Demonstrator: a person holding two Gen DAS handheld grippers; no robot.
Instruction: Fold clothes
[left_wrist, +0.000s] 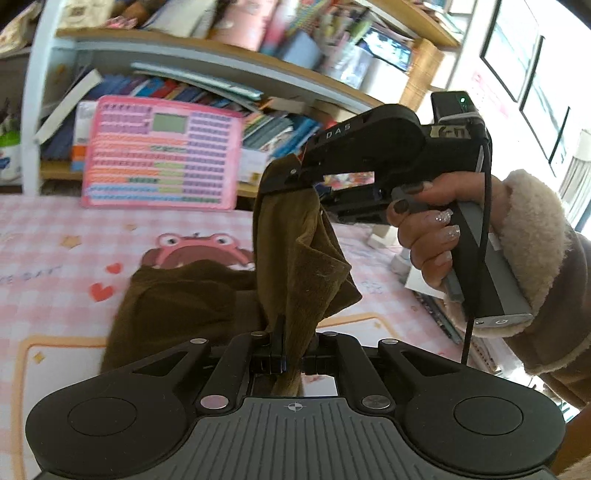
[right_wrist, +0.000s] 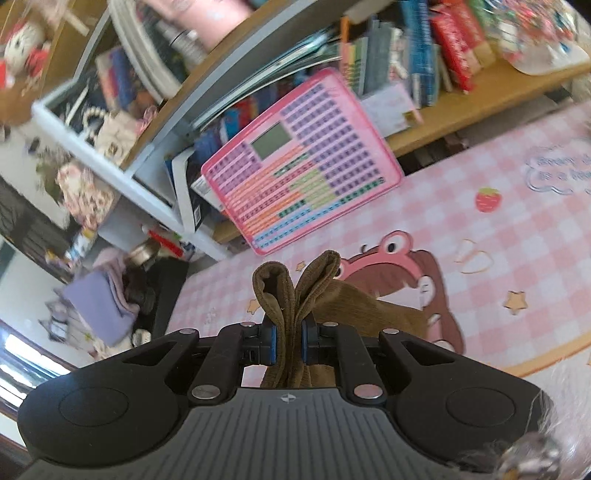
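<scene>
Both grippers are pinched narrow on the same piece of brown cloth (left_wrist: 295, 258), a soft corduroy-like garment. Seen from the left wrist camera, the left gripper (left_wrist: 291, 350) has its jaws almost together, with a strip of the cloth running up between them. Above and beyond it, the right gripper (left_wrist: 295, 184) clamps the cloth's upper edge at its tip, so the fabric hangs in a folded, drooping panel between the two tools. The rest of the garment lies bunched on the pink checked table mat (left_wrist: 55, 258), just in front of a cartoon frog printed on it.

A person's right hand (left_wrist: 428, 236) wraps the right gripper's grey handle, fingers curled around the trigger, nails dark and glittered. A fluffy cream cuff (left_wrist: 528, 236) on a brown sleeve covers the wrist. That tool is held level, pointing to the left of the picture.

From the right wrist camera, the right gripper's blue-edged pads (right_wrist: 272, 345) squeeze two doubled folds of cloth that stick up beyond the fingertips like rounded loops. Behind, a pink chart board (right_wrist: 303, 162) leans against a crowded bookshelf (right_wrist: 406, 66). The background is blurred.
</scene>
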